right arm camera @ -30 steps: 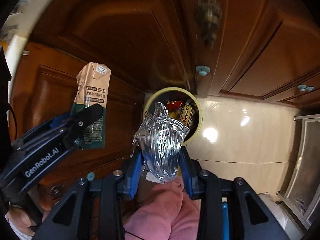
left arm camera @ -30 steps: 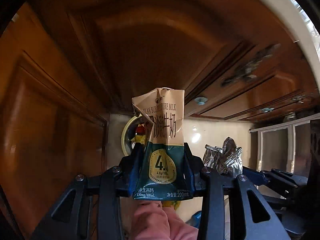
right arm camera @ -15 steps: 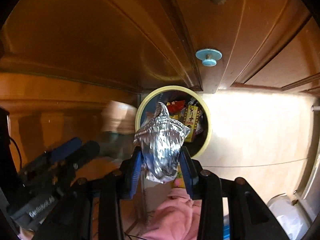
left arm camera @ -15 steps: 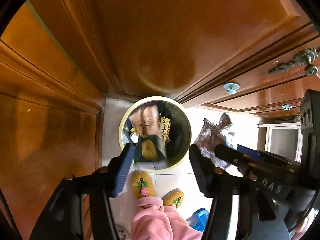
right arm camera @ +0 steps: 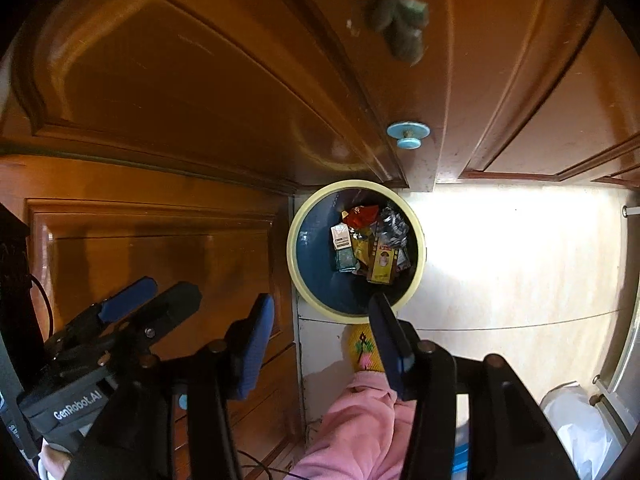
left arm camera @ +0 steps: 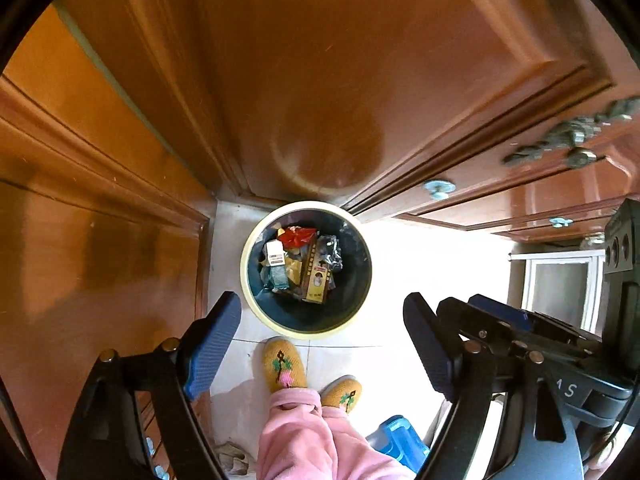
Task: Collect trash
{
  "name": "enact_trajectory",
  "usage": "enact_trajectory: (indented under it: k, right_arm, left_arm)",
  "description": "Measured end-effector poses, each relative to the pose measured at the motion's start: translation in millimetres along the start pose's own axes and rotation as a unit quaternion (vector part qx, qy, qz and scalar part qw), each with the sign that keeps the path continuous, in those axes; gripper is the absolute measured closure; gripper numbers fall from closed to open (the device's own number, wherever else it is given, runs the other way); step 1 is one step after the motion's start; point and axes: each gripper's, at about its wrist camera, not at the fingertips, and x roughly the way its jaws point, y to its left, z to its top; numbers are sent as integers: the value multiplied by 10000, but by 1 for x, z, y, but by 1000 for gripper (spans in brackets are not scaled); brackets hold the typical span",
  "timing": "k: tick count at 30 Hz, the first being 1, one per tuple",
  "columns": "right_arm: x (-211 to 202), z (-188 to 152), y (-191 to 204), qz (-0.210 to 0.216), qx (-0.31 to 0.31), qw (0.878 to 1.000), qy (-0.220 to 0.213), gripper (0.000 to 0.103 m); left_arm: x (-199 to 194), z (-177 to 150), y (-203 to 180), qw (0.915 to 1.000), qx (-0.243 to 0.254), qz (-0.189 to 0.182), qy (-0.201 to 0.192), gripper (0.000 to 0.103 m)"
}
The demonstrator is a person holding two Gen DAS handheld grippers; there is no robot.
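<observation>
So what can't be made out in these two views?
- Bottom of the trash bin: both views, buried under wrappers.
- Print on the milk carton and yellow box: too small.
- Ornate cabinet handle: right view, motion-blurred.
- White bag: right view, cut off by the edge.
- Person's slippers: partly hidden by pink trousers.

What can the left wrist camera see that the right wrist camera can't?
Only the left wrist view shows both yellow slippers and a blue plastic thing on the floor. Only the right wrist view shows a white plastic bag at lower right. Both show the round trash bin filled with wrappers, the milk carton inside it, the wooden cabinets, pink trousers, and both grippers open and empty, their jaws just opened.
</observation>
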Motion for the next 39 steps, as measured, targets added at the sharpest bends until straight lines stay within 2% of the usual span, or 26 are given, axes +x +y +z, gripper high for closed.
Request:
enact_trajectory:
  k: [5,15,19,25,28,33,39]
  right_arm:
    - [-38,-6,6,40,37,9999,-124,53]
    - [-165,-24,44,-104,-235,9972,-695,53]
    - [-222,-33,66,-100,-366,9930,-1121,53]
    - [-291,-43,94,-195,-560,9819,-1798,53]
    - [-321,-48,109,-328,-681,9741,-2133,51]
    - [-360,-56,128,-537,-845,9618,-2548,42]
    - [-403,-70,146,-660,-926,9468,-3010,41]
  left_arm:
    - [-46,-1,-19,9998,156,-52,-127,21]
    - [-180,-8,-57,9961,387,-212,-760,21]
    - [-237,-10,-70,9917,537,-229,-1142,21]
    - [-307,-11,-83,9878,618,-156,-1423,21]
    - [-345,-14,-88,9824,580,3,-1774,21]
    - [-385,-10,-88,9794,390,457,-1927,21]
    - [-420,-16,-83,9688,311,788,-2331,21]
